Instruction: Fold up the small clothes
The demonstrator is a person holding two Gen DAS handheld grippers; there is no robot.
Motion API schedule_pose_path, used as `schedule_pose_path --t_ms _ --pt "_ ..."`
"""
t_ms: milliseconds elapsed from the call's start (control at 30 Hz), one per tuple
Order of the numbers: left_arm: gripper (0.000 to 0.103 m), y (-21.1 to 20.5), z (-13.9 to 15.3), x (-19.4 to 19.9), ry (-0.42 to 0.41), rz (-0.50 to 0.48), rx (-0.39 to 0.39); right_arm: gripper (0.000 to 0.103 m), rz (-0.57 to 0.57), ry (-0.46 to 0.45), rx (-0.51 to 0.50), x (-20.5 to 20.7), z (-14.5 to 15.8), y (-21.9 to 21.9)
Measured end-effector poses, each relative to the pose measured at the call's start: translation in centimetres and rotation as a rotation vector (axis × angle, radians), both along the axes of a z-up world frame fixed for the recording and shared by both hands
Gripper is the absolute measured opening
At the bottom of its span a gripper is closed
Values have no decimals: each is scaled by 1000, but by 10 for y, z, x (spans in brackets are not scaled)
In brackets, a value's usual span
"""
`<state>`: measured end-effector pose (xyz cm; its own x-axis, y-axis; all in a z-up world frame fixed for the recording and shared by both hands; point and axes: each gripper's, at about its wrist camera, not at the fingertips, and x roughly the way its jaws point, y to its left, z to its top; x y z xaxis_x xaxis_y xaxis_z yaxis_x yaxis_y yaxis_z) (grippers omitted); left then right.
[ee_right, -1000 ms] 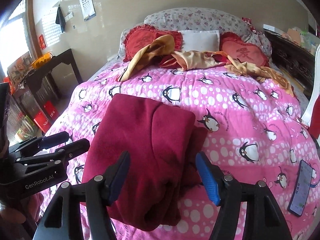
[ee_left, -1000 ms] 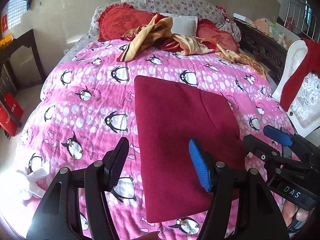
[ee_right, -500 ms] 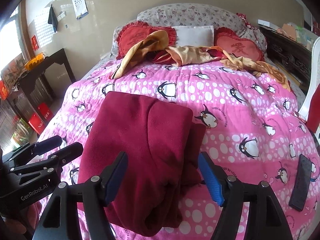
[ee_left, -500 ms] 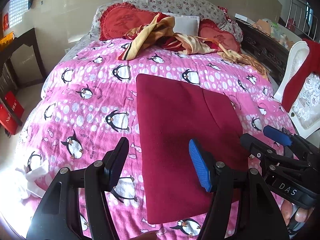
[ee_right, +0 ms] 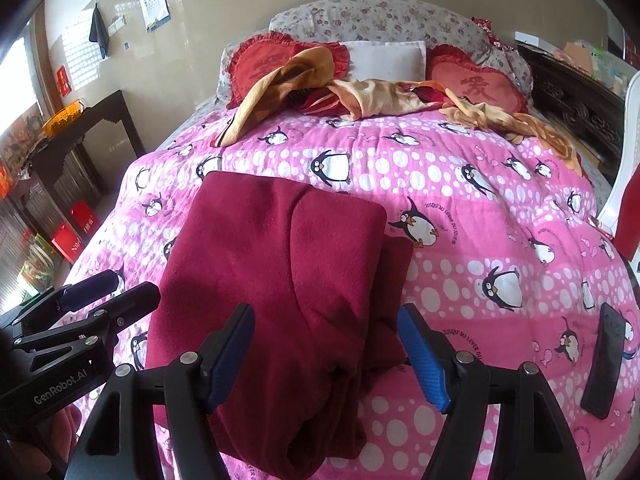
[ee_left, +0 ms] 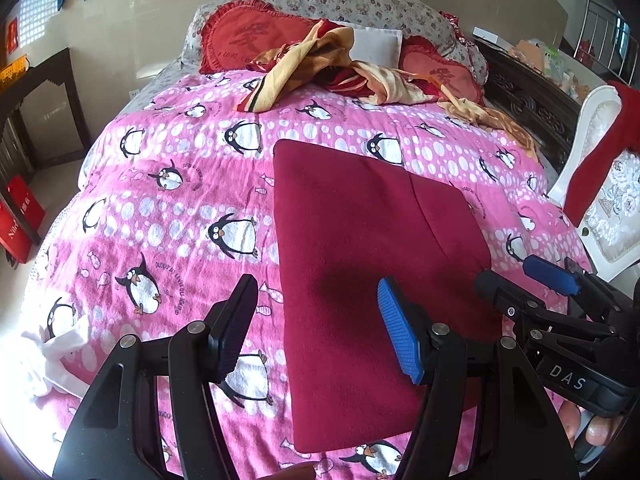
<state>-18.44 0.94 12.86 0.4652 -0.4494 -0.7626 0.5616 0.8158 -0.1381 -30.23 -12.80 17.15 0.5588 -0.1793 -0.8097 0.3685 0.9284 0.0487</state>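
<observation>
A dark red fleece garment lies folded into a long rectangle on the pink penguin bedspread. In the right wrist view its near end is rumpled, with a fold bulging at its right side. My left gripper hovers open above the garment's near left edge, nothing between its fingers. My right gripper is open above the near end, its pads clear of the cloth. Each gripper shows in the other's view: the right gripper at the garment's right edge, the left gripper at its left edge.
Yellow-orange clothes and red heart cushions lie at the head of the bed. A black phone rests on the bedspread at the right. A white cloth sits at the near left. A white chair stands right, a dark table left.
The right gripper's jaws stand a little wider than before. Both grippers have stayed about where they were, and the garment lies as it did.
</observation>
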Motion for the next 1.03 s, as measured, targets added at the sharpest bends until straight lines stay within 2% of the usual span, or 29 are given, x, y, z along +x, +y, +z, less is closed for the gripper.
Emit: schedule_pose_path --t_ms 900,1033 --pt "63 0 -9 5 17 14 -4 72 -4 26 25 8 -9 -3" --pt "63 6 -12 16 6 38 8 72 -4 28 31 8 -12 -6"
